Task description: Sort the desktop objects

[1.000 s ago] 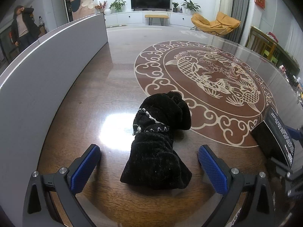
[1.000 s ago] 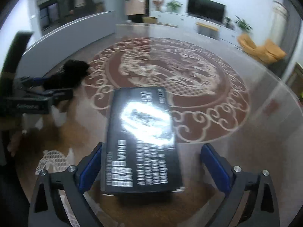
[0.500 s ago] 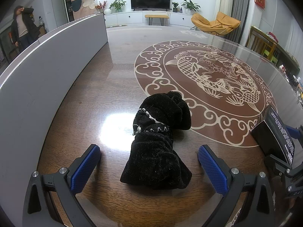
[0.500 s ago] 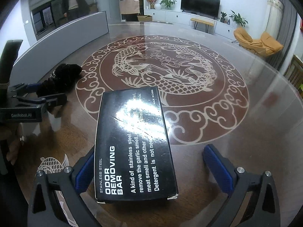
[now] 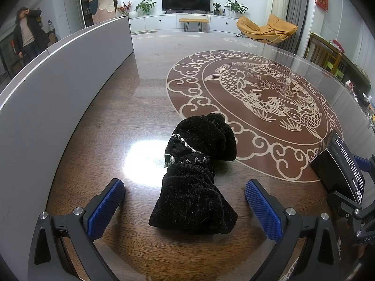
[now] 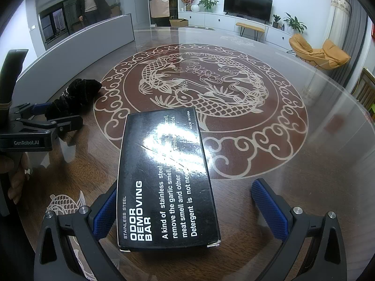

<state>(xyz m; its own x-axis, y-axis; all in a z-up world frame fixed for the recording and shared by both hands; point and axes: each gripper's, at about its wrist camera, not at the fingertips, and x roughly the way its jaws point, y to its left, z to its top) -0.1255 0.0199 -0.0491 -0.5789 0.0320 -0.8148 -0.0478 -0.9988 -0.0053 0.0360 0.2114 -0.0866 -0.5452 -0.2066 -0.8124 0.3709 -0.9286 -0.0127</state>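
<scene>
**A:** Where are we on the sort?

**B:** I've got both grippers low over the bench (image 5: 145, 89). My left gripper (image 5: 185, 201) is spread wide with the black velvet pouch (image 5: 195, 175) lying between its pads, neither pad touching it. My right gripper (image 6: 189, 203) is also wide open around the black box (image 6: 164, 178), the one printed "Odor Removing Bar". Its left pad sits just beside or against the box's edge, I can't tell which; the right pad is well clear.

**A:** So nothing is held?

**B:** Nothing. Both things rest on the bench, pouch to the left, box to the right, near each other.

**A:** How would you take them?

**B:** I'd judge the box wants centring first, since it sits off toward one pad and slightly skewed; closing now could twist it. Squeeze across its long sides, gently, it's card. The pouch is soft and will bunch, so I'd close near its cinched middle, by the silver cord.

**A:** Any bins or trays to drop into?

**B:** None visible. The pouch is drawn shut and the box is closed; contents hidden.
</scene>
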